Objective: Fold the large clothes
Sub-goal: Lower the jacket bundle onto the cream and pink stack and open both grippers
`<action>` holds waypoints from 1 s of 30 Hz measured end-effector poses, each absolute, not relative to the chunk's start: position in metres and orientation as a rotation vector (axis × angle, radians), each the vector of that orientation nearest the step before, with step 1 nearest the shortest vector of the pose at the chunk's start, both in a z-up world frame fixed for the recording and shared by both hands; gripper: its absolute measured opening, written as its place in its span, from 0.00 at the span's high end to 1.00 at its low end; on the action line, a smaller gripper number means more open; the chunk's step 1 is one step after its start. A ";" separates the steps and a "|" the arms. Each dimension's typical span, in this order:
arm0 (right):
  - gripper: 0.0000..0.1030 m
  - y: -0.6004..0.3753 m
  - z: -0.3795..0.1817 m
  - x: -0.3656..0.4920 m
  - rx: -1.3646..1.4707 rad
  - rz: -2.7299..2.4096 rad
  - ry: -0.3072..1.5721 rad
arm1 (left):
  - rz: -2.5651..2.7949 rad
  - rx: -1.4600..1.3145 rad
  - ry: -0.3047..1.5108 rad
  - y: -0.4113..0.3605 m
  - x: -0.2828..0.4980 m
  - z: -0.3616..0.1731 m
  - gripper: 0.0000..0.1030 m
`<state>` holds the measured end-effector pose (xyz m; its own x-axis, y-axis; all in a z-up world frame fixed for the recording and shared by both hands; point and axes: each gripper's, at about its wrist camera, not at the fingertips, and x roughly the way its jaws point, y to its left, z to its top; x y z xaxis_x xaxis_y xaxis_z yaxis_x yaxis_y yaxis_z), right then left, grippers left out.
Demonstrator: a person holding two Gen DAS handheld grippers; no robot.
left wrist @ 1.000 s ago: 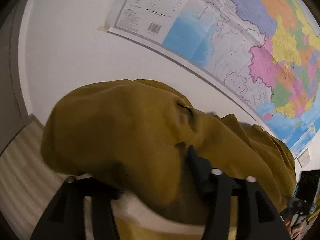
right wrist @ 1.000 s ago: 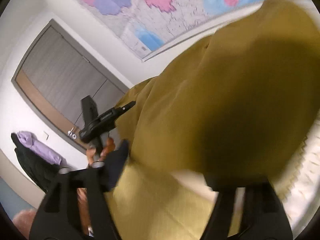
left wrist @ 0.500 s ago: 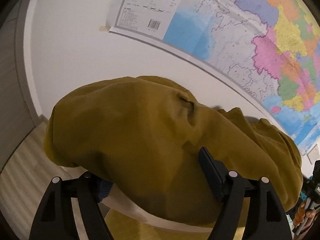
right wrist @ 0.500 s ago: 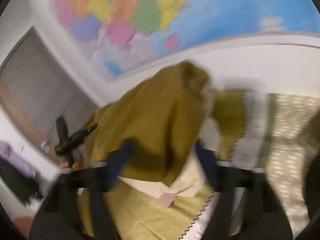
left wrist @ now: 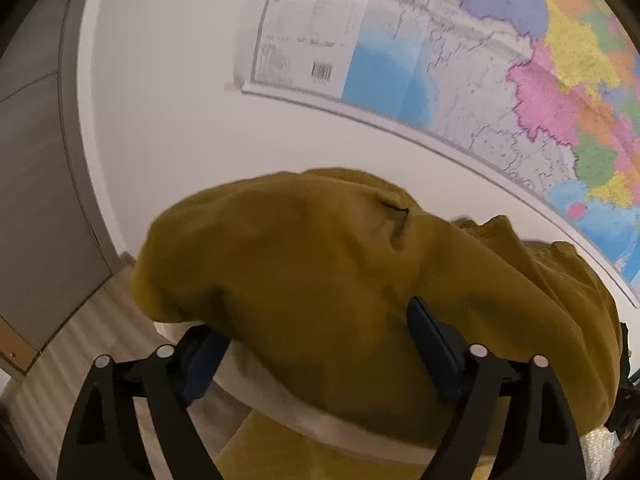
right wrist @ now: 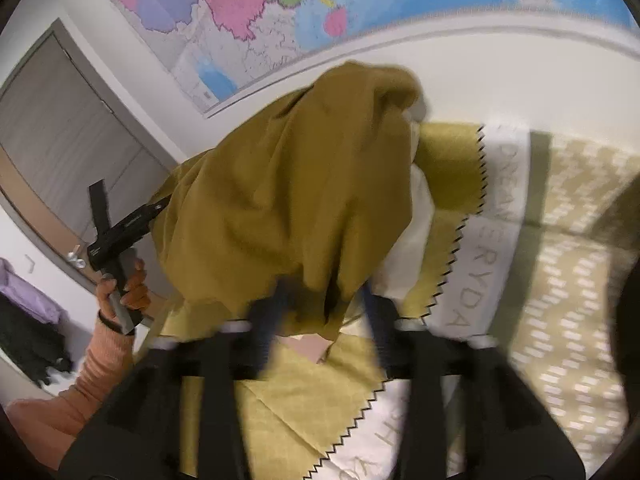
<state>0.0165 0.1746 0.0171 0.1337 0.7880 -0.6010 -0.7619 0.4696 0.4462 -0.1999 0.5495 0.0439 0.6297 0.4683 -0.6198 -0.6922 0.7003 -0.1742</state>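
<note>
Garment (left wrist: 360, 280) fills left view; right view shows bedspread (right wrist: 560, 280)

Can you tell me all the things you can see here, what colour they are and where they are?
garment: one, mustard yellow, bunched up in front of both grippers, over the bedspread
bedspread: one, yellow and white pattern with grey letters, under the garment
map: one, many colours, on the white wall
door: one, grey, left of the map
clothes: a purple and black heap, far left
hand: one, with a peach sleeve, holding the left gripper's handle
left gripper: black, jaws wide, just opened, garment between
right gripper: black, blurred, jaws just opened, garment between
</note>
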 end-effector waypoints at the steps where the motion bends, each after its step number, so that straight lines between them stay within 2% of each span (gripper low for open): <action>1: 0.34 0.173 0.024 0.014 0.025 1.100 0.867 | 0.697 -0.410 0.570 0.547 -0.202 0.046 0.17; 5: 0.34 0.165 0.055 0.003 0.026 1.080 0.746 | 0.732 -0.341 0.544 0.531 -0.212 0.059 0.09; 12: 0.26 0.189 0.093 -0.018 -0.056 1.089 0.567 | 0.728 -0.206 0.474 0.497 -0.218 0.088 0.07; 19: 0.27 0.247 0.083 -0.009 -0.113 1.123 0.599 | 0.663 -0.166 0.494 0.484 -0.188 0.091 0.07; 22: 0.28 0.269 0.055 0.011 -0.135 1.089 0.706 | 0.651 -0.183 0.561 0.493 -0.168 0.076 0.07; 26: 0.25 0.270 0.019 0.030 -0.072 1.097 0.816 | 0.666 -0.251 0.642 0.520 -0.153 0.043 0.06; 30: 0.25 0.252 0.028 0.018 -0.056 1.078 0.765 | 0.687 -0.233 0.614 0.510 -0.162 0.048 0.07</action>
